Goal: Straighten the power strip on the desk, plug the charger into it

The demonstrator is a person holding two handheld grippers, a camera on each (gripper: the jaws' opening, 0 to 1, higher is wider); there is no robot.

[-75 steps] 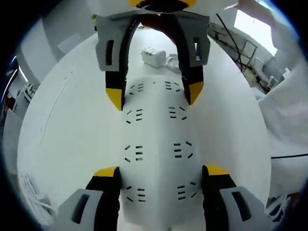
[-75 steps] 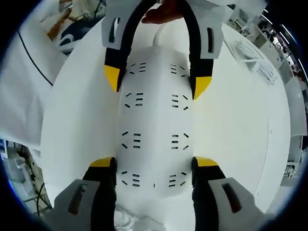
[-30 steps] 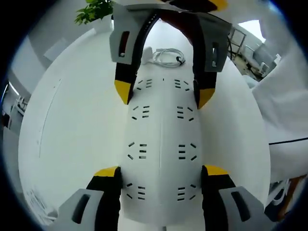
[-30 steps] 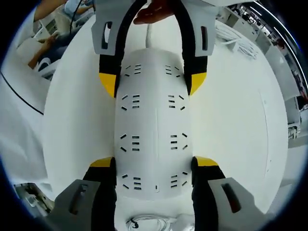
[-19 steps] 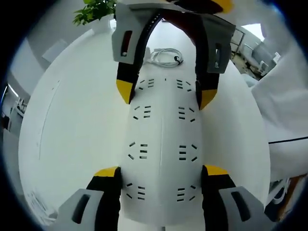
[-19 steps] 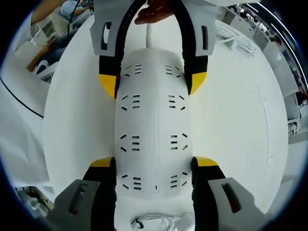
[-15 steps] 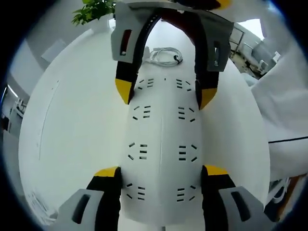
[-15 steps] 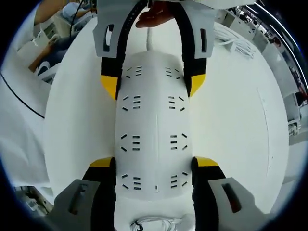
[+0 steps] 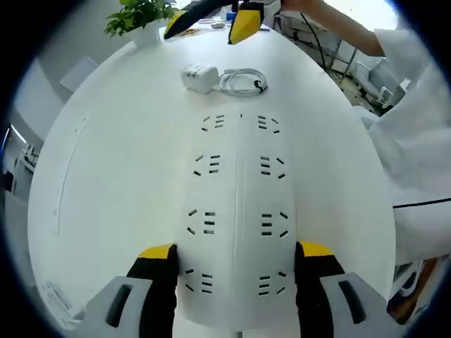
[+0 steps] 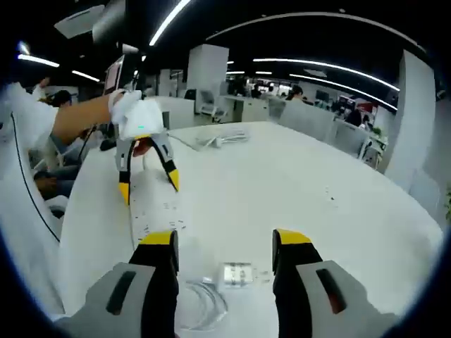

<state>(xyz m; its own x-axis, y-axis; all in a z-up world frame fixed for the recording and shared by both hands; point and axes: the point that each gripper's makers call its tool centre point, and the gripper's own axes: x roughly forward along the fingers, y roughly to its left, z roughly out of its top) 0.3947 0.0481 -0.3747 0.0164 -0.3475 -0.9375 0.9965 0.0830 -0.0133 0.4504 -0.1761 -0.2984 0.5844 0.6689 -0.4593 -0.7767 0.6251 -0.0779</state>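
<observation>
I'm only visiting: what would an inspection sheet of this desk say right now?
Surface: round white table, mostly bare.
Job's things: long white power strip lies flat, no plug in its sockets; small white cube charger lies beyond its far end, unplugged.
Clutter: nothing seen near the strip.
Grippers: left tongs clamp one end of the strip; right tongs are open, empty, raised near the charger.
Cables: coiled white charger cable beside the charger; loose white cords on the far side of the table.
Surroundings: green potted plant, white-coated sleeve, open office with strip lights.
</observation>
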